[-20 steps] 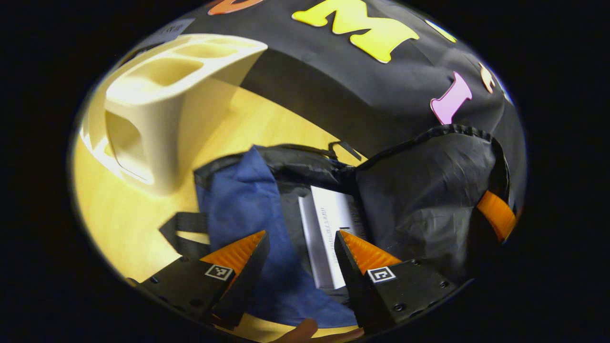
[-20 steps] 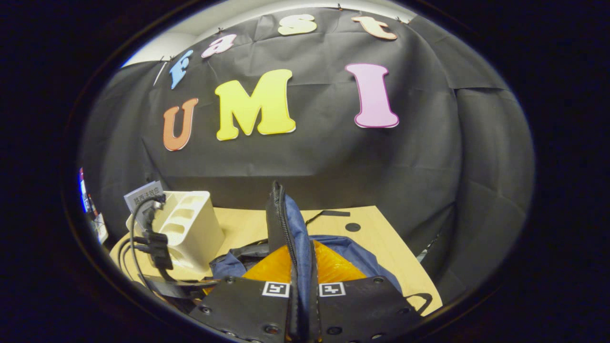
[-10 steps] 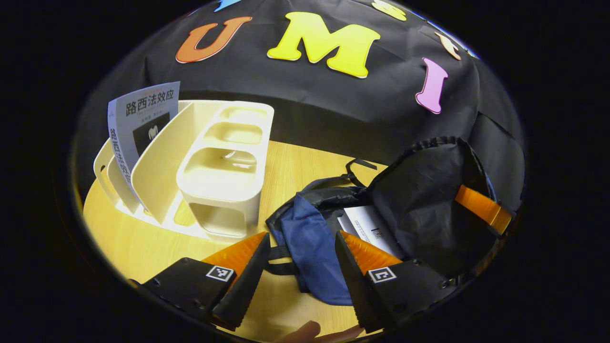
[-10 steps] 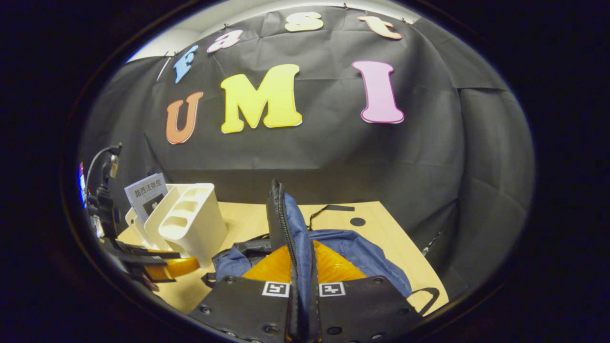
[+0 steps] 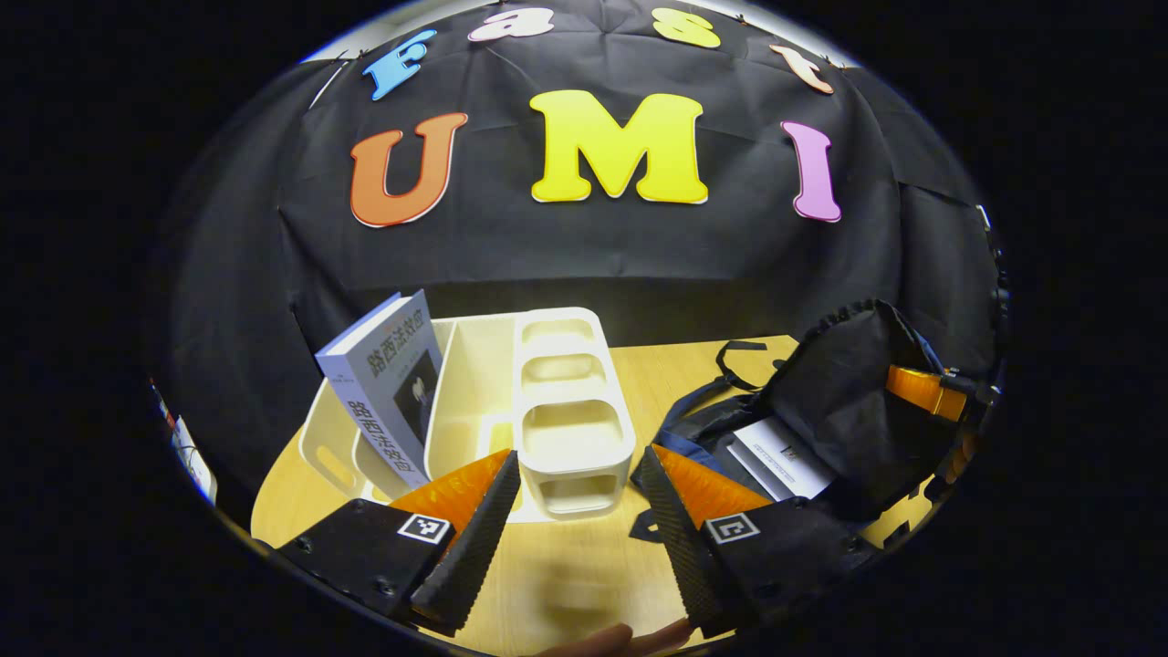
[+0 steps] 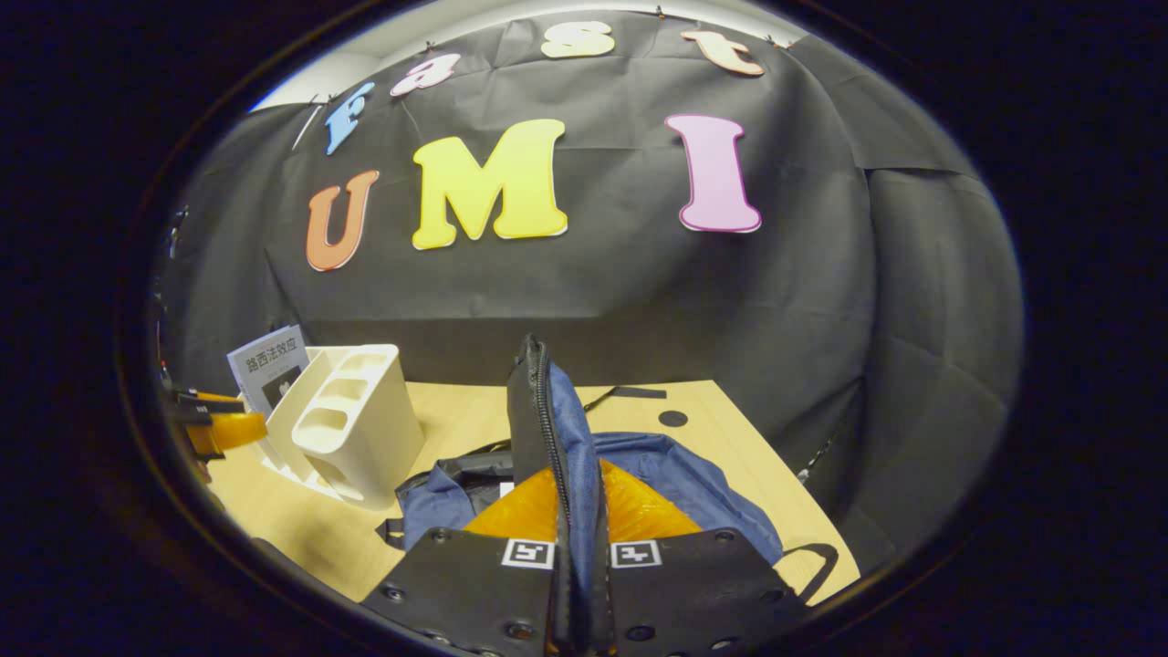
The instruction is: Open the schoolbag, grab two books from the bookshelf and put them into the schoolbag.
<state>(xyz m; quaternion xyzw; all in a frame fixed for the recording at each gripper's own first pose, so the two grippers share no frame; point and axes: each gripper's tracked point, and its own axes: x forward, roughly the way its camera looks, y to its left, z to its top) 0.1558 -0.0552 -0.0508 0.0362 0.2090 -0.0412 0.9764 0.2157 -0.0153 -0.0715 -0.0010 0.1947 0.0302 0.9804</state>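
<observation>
**Bag flap held up, one book inside, one on the shelf**

Black cloth backs a pale wooden surface (image 5: 584, 566) that carries a cream bookshelf (image 5: 570, 429) on the left and a dark blue schoolbag (image 5: 821, 429) on the right. In the left gripper view, the left claw (image 5: 577, 484) hangs released above the near part of the surface, fingers well apart with nothing between them, facing the near end of the bookshelf. A grey book (image 5: 388, 383) stands tilted in a left slot of the shelf. A white book (image 5: 780, 456) lies inside the open schoolbag, under the raised black flap. The right claw (image 5: 922, 391) shows at the far right, at the top of that flap. In the right gripper view, the right claw (image 6: 577, 511) is clenched on the zippered edge of the schoolbag flap (image 6: 538, 411), which rises upright between its fingers. The bookshelf (image 6: 351, 429) sits to the left, with the left claw (image 6: 214, 429) just beside it.
</observation>
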